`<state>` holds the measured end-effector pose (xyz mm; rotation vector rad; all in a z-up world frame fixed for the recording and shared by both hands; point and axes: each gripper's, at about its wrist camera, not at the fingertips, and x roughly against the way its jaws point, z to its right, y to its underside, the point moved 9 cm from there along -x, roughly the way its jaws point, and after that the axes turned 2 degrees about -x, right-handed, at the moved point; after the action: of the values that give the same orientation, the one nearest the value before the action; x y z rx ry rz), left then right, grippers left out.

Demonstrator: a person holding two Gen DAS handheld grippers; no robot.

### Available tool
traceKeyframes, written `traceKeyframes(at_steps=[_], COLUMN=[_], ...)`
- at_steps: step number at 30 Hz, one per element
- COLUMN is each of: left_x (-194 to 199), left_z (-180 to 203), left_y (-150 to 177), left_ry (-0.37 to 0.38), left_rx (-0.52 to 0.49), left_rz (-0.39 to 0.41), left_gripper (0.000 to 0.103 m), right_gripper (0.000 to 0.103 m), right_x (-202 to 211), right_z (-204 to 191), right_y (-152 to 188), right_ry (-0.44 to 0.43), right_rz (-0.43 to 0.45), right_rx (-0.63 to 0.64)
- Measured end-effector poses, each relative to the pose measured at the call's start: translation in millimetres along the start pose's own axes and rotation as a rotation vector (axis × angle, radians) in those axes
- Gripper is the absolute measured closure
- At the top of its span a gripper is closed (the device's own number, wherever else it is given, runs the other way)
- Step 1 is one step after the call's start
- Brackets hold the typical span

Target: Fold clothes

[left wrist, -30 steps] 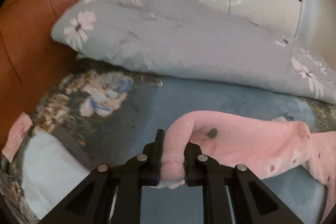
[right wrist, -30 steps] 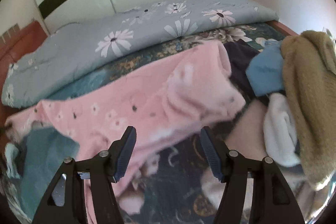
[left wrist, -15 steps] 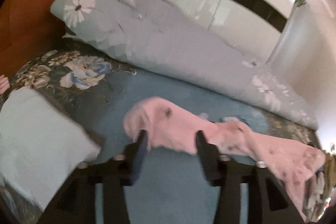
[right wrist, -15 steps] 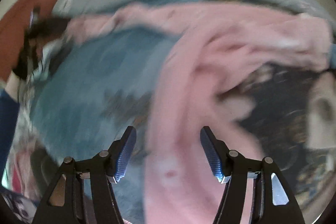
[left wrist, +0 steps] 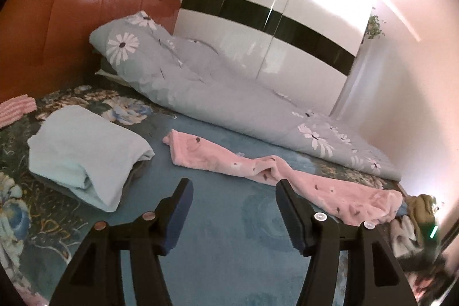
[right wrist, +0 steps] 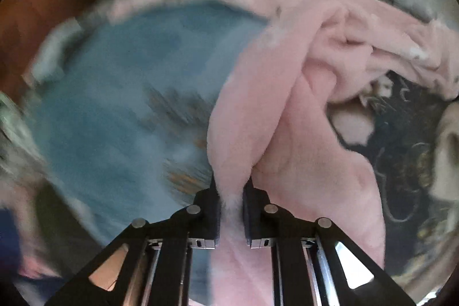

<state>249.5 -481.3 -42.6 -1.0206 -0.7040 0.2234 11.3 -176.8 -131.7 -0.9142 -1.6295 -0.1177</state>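
Motion-blurred blue bedspread (right wrist: 109, 93) at left; clothes pile (left wrist: 413, 222) cut off

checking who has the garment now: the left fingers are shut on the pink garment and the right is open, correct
No, it is the reverse. The left wrist view shows the left gripper open with nothing between its fingers; the right wrist view shows the right gripper shut on the pink garment.

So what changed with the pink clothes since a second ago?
The left gripper let go of the pink garment and opened; it now lies stretched on the bed. The right gripper closed on its other end. The folded towel and quilt stayed put.
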Motion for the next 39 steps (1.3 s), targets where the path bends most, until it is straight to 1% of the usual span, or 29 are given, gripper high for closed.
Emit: traceKeyframes(at_steps=[2, 3, 5, 6, 7, 9, 11, 12, 14, 16, 18, 19, 20, 24, 26, 27, 28, 29, 30, 31, 34, 36, 38, 39], left_x=[3.1, 2.6, 1.0, -0.5, -2.7, -7.8, -13.4, -17.1, -32.3, -46.1, -58.7, -64.4, -68.7, -82.9, -86.7, -88.3, -89.8, -91.2, -92.2, -92.0, -88.5, -84.5, -80.9, -79.7], left_z=[5.1, 7.1, 9.0, 9.3, 9.6, 10.8, 12.2, 14.9, 25.5, 39.2, 58.0, 69.2, 81.6, 126.2, 142.2, 148.6, 153.2, 157.8, 161.2, 161.9, 151.3, 127.3, 95.7, 75.8], left_y=[5.6, 8.3, 14.9, 19.4, 26.2, 43.0, 61.4, 71.0, 95.8, 117.4, 136.8, 146.4, 156.0, 197.1, 213.6, 220.3, 225.1, 229.8, 232.5, 230.7, 211.5, 183.6, 153.3, 136.7], left_ry=[0.034, 0.045, 0.055, 0.059, 0.067, 0.075, 0.080, 0.086, 0.114, 0.141, 0.185, 0.211, 0.234, 0.285, 0.292, 0.289, 0.276, 0.263, 0.250, 0.236, 0.213, 0.175, 0.114, 0.071], left_rx=[0.006, 0.009, 0.012, 0.016, 0.023, 0.027, 0.030, 0.032, 0.032, 0.036, 0.049, 0.053, 0.048, -0.017, -0.041, -0.052, -0.067, -0.082, -0.097, -0.114, -0.123, -0.110, -0.094, -0.086], left_rz=[-0.007, -0.015, -0.030, -0.040, -0.057, -0.098, -0.141, -0.163, -0.235, -0.298, -0.360, -0.391, -0.418, -0.531, -0.570, -0.583, -0.591, -0.600, -0.603, -0.598, -0.559, -0.510, -0.459, -0.433], left_gripper=[0.038, 0.038, 0.038, 0.038, 0.038, 0.038, 0.037, 0.037, 0.037, 0.037, 0.037, 0.037, 0.037, 0.037, 0.038, 0.040, 0.047, 0.057, 0.083, 0.091, 0.093, 0.093, 0.093, 0.093], right_gripper=[0.090, 0.090, 0.090, 0.090, 0.090, 0.090, 0.090, 0.090, 0.089, 0.086, 0.068, 0.046, 0.040, 0.039, 0.037, 0.037, 0.037, 0.036, 0.036, 0.036, 0.036, 0.036, 0.036, 0.036], right_x=[31.3, 41.8, 58.2, 61.2, 62.7, 45.0, 17.2, 4.1, -21.4, -17.9, -10.8, -7.3, -3.8, 10.3, 17.4, 20.9, 24.5, 24.6, 23.7, 22.8, 20.2, 18.5, 16.7, 15.8], right_z=[-22.5, -31.7, -52.3, -59.1, -64.9, -68.2, -59.8, -55.3, -46.7, -40.5, -34.6, -31.7, -28.8, -17.2, -11.4, -8.5, -5.6, -1.1, 3.9, 8.9, 23.9, 33.9, 43.9, 48.9], right_y=[-35.6, -51.5, -97.5, -123.2, -149.4, -199.9, -229.7, -235.2, -241.8, -229.7, -215.4, -208.2, -201.1, -172.5, -158.2, -151.1, -144.0, -139.2, -135.1, -130.9, -118.5, -110.2, -101.9, -97.7], right_ry=[-0.134, -0.178, -0.251, -0.262, -0.265, -0.210, -0.152, -0.144, -0.140, -0.129, -0.116, -0.110, -0.103, -0.078, -0.065, -0.059, -0.053, -0.050, -0.049, -0.047, -0.043, -0.039, -0.036, -0.035], right_rz=[0.095, 0.132, 0.210, 0.249, 0.287, 0.333, 0.323, 0.298, 0.239, 0.242, 0.252, 0.257, 0.262, 0.281, 0.291, 0.296, 0.300, 0.300, 0.298, 0.296, 0.291, 0.287, 0.284, 0.282], right_rx=[-0.024, -0.027, -0.046, -0.056, -0.067, -0.101, -0.162, -0.190, -0.244, -0.221, -0.189, -0.173, -0.157, -0.094, -0.062, -0.046, -0.030, -0.035, -0.047, -0.058, -0.092, -0.115, -0.137, -0.149])
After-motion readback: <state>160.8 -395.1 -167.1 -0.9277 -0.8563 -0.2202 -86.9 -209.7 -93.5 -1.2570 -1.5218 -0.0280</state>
